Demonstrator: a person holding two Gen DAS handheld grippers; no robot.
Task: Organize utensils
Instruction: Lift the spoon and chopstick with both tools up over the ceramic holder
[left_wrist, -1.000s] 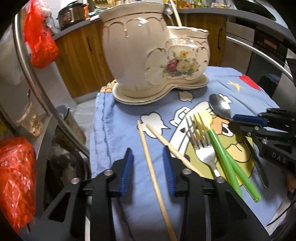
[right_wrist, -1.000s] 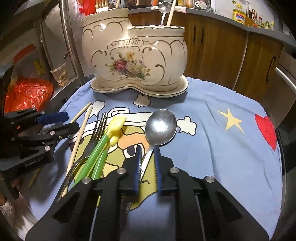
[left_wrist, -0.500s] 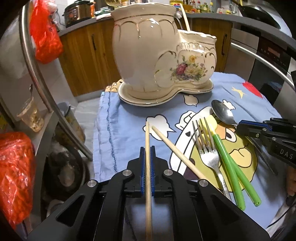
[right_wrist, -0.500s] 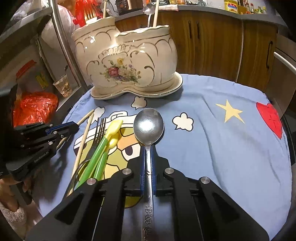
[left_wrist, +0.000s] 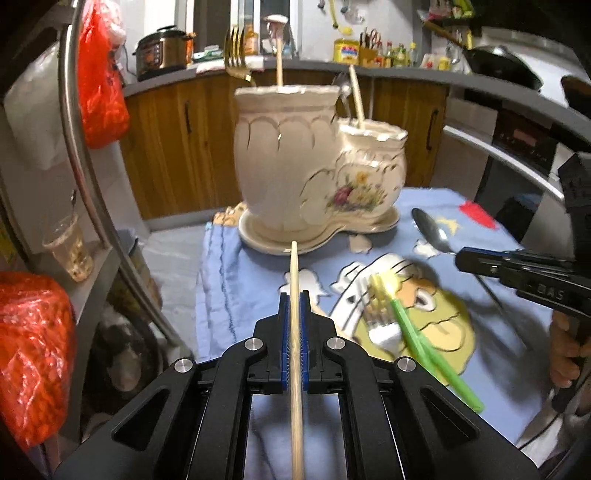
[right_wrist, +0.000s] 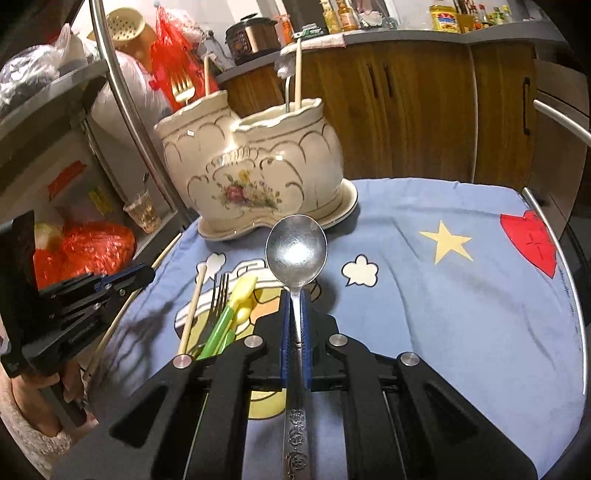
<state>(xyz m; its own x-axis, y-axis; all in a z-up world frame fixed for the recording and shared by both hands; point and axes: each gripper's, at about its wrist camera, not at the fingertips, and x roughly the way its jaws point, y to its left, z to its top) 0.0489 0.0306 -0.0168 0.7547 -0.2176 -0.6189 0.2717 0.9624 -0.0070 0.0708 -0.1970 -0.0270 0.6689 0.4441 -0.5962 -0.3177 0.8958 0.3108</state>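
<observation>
My left gripper (left_wrist: 294, 295) is shut on a wooden chopstick (left_wrist: 294, 280), lifted off the blue cloth and pointing at the cream two-pot ceramic holder (left_wrist: 295, 166). My right gripper (right_wrist: 294, 295) is shut on the handle of a steel spoon (right_wrist: 296, 249), its bowl raised toward the holder (right_wrist: 255, 173). On the cloth lie a second chopstick (right_wrist: 194, 306), a silver fork (right_wrist: 218, 299) and two green-and-yellow plastic utensils (right_wrist: 236, 302). The holder has a gold fork (left_wrist: 236, 55) and chopsticks standing in it.
The table wears a blue cartoon cloth (right_wrist: 424, 295) with a metal rim (right_wrist: 565, 277). A chrome rail (left_wrist: 85, 147), red bags (left_wrist: 29, 350) and a plastic cup (left_wrist: 70, 247) stand at the left. Wooden cabinets (right_wrist: 424, 110) lie behind. A hand (right_wrist: 26, 406) holds the left gripper.
Both grippers shut, the left on the chopstick and the right on the spoon's handle. Both then rose with their utensils, tipping up toward the holder.
</observation>
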